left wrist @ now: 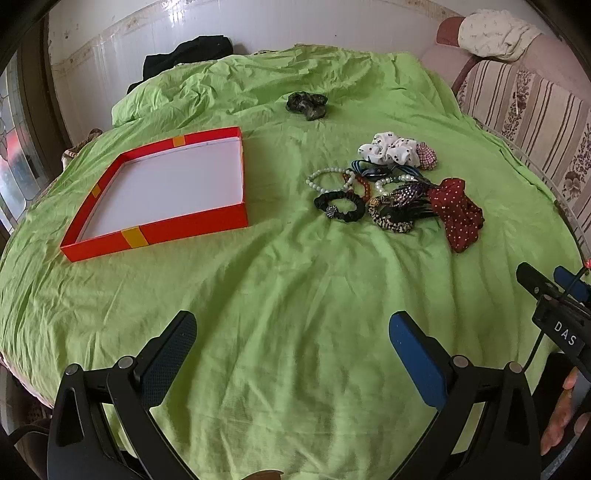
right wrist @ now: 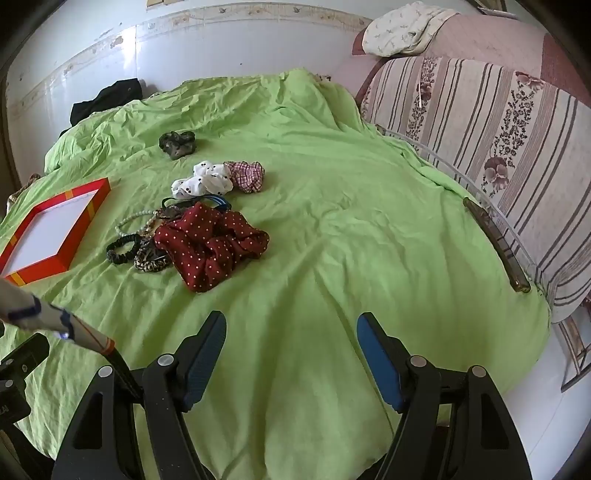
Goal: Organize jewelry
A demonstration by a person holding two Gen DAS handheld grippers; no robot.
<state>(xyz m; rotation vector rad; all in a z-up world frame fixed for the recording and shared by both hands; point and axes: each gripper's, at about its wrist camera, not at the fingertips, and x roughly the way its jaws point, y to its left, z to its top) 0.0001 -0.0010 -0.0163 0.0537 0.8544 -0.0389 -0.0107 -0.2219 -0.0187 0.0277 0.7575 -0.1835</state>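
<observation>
Wrinkled lime-green bedsheet (left wrist: 295,277) holds a shallow red cardboard box (left wrist: 192,221) beside heaped scrunchies and bead bracelets (left wrist: 388,192), awaiting sorting, while left gripper (left wrist: 291,339) and right gripper (right wrist: 291,343) hover wide, empty.

Glossy white wall (left wrist: 258,22) (striped sofa (right wrist: 498,122) beside)

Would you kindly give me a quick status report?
Both claws, left and right, open and empty. Jewelry pile untouched beside empty red box. Nothing in the way.
</observation>
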